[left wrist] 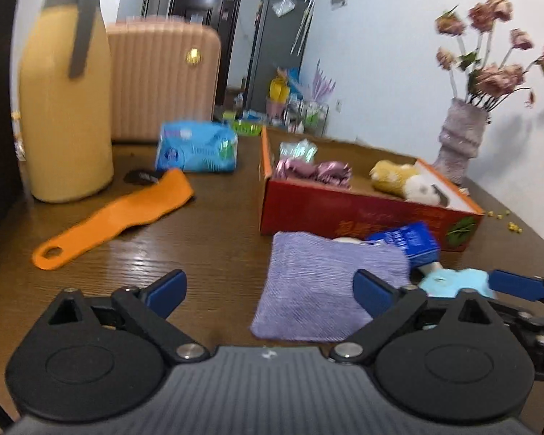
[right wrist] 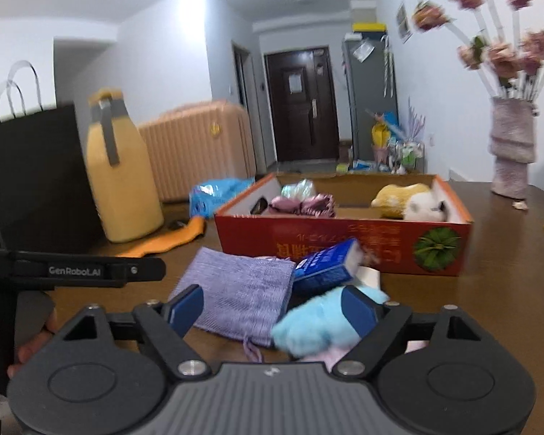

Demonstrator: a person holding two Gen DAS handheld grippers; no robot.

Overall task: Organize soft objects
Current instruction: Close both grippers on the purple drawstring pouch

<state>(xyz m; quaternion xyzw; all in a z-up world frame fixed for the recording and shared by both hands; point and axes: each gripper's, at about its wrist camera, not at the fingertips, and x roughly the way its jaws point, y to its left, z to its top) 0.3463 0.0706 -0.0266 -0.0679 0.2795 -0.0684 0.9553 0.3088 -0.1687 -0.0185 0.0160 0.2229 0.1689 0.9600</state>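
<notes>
Before the box (right wrist: 341,250), both tools close in on loose soft things.
Left tool (left wrist: 272,288) wide over cloth (left wrist: 326,286); right tool (right wrist: 272,308) wide around blue plush (right wrist: 315,322), needing squeeze.

White walls (right wrist: 170,54), a dark door (right wrist: 301,105), brown wooden table (left wrist: 206,239).

On the brown bench (left wrist: 206,253) a tall yellow bottle (left wrist: 67,108) stands upright at the left, an orange flat scraper (left wrist: 119,217) lying just beside it. A pink ribbed suitcase (left wrist: 163,79) stands behind. A vase of dried flowers (left wrist: 460,141) stands by the wall.
</notes>
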